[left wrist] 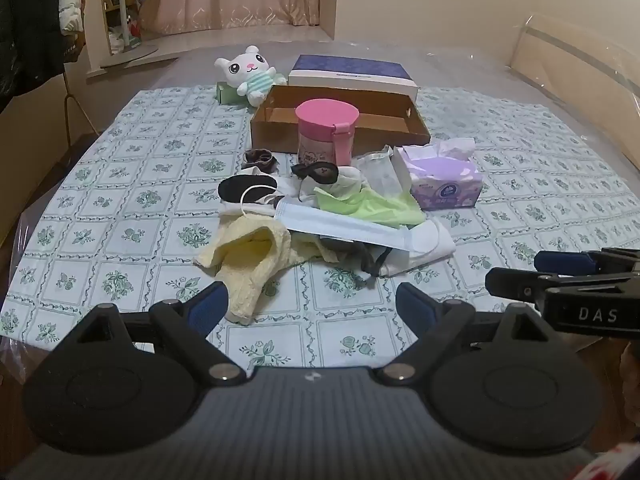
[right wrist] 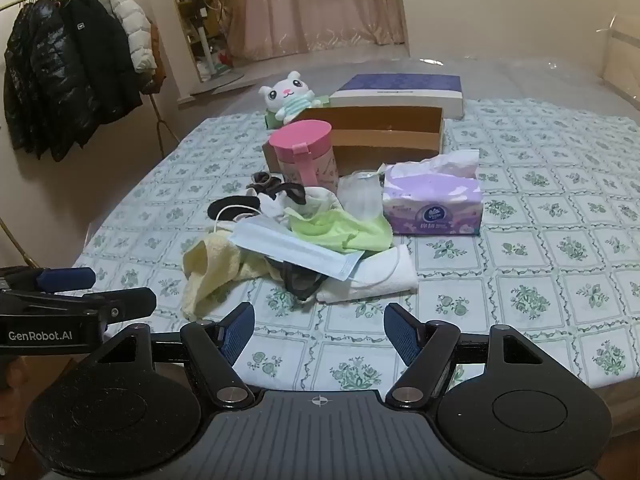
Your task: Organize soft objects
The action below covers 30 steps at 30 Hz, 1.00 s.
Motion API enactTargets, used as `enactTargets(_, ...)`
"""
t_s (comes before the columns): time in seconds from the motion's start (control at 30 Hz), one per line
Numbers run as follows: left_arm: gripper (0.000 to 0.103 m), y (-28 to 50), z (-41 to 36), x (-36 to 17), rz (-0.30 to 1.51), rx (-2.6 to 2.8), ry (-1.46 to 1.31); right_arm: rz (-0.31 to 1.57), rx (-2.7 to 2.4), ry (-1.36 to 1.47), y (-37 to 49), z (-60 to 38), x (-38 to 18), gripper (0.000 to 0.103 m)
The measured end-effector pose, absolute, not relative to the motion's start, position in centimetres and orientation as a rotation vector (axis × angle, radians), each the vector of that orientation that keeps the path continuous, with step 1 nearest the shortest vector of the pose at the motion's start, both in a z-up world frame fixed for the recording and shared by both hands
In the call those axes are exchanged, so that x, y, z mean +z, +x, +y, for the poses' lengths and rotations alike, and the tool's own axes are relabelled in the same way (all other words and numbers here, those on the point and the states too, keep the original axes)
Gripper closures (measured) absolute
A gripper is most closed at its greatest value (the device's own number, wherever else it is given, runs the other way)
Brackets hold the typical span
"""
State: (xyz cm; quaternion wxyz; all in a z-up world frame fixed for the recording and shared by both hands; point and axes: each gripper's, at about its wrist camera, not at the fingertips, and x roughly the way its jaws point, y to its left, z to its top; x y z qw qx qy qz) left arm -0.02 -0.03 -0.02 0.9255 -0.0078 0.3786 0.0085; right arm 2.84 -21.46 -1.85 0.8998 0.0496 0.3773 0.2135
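At the bottom of the left wrist view, the left gripper [left wrist: 312,308] hangs over the flowered tablecloth [left wrist: 120,184] with its jaws spread wide and nothing between them. The lower tip of a yellow knitted cloth [left wrist: 248,264] lies just beside its left finger, without being pinched. The right gripper [right wrist: 319,334] fills the bottom of its own view, jaws likewise released and empty above bare cloth. In the left wrist view it enters from the right edge.

Just beyond both grippers, in the middle of each frame, sits the heap of soft things. The yellow cloth runs its long axis from lower left up toward the heap's centre. Across the top lies a pale blue face mask [left wrist: 344,226], its long axis slanting from upper left down to lower right. Under the mask's right end is a folded white towel [right wrist: 380,276], and a light green cloth [left wrist: 372,204] is crumpled just behind it. At the heap's left is a black insole-like piece [left wrist: 244,188] with a white cord looped over it.

To the right of the heap stands a purple tissue pack [left wrist: 444,184], its long axis across the frame. Behind the heap is a pink-lidded canister [left wrist: 326,130], upright, in front of an open cardboard box [left wrist: 340,120]. Farther back, in the upper middle, a white plush toy [left wrist: 250,74] faces the camera beside a closed blue and white box [left wrist: 352,74].
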Motion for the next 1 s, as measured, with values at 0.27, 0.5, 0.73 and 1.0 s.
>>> enactTargets(0.27,0.013,0.01,-0.02,-0.01,0.784,0.014,-0.022,0.78,0.442,0.102,2.92,-21.47,-1.82,0.032)
enactTargets(0.5,0.013,-0.01,-0.05,0.02,0.78,0.01,-0.022,0.778,0.444,0.105,2.92,-21.45,-1.82,0.031)
enactTargets(0.73,0.013,-0.01,0.0,0.11,0.777,0.009,-0.021,0.776,0.443,0.105,2.9,-21.49,-1.78,0.032)
enactTargets(1.0,0.013,-0.03,-0.04,0.09,0.776,0.01,-0.021,0.775,0.443,0.105,2.91,-21.47,-1.79,0.031)
